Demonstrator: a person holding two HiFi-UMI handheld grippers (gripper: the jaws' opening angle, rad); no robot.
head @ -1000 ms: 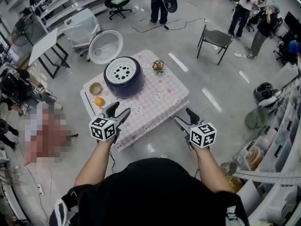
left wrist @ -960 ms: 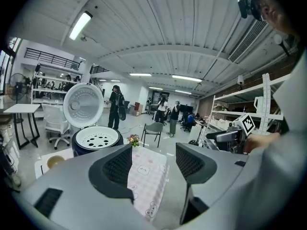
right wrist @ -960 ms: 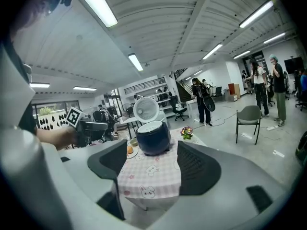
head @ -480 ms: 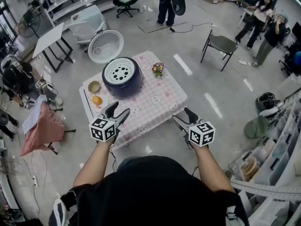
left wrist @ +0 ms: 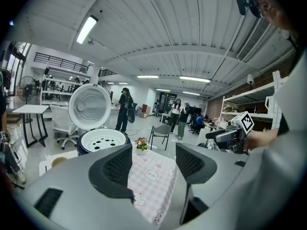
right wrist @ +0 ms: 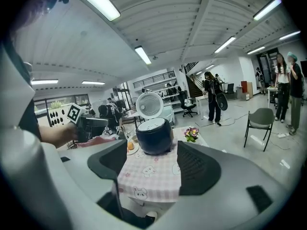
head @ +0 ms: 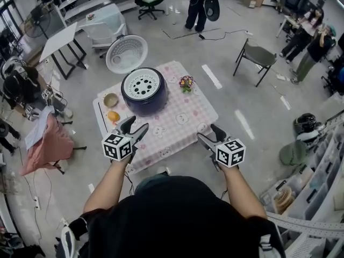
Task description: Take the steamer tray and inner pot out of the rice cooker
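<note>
A dark blue rice cooker (head: 143, 93) stands on a small table with a pink checked cloth (head: 177, 120), its white lid (head: 126, 53) swung open behind it. A white steamer tray (head: 142, 85) with several holes sits in its top; the inner pot is hidden under it. The cooker (left wrist: 100, 140) shows ahead in the left gripper view, and again as the cooker (right wrist: 154, 135) in the right gripper view. My left gripper (head: 135, 127) hangs open near the table's front left edge. My right gripper (head: 210, 133) is open off the table's front right corner. Neither holds anything.
A plate (head: 112, 116) with an orange fruit and a small bowl (head: 110, 100) lie left of the cooker. A small flower pot (head: 186, 83) stands to its right. A grey chair (head: 259, 55) stands at the far right, desks at the far left, and people around the room.
The view has shifted: the table and cooker now sit slightly lower and further right in the head view. Both grippers keep their pose and stay open.
</note>
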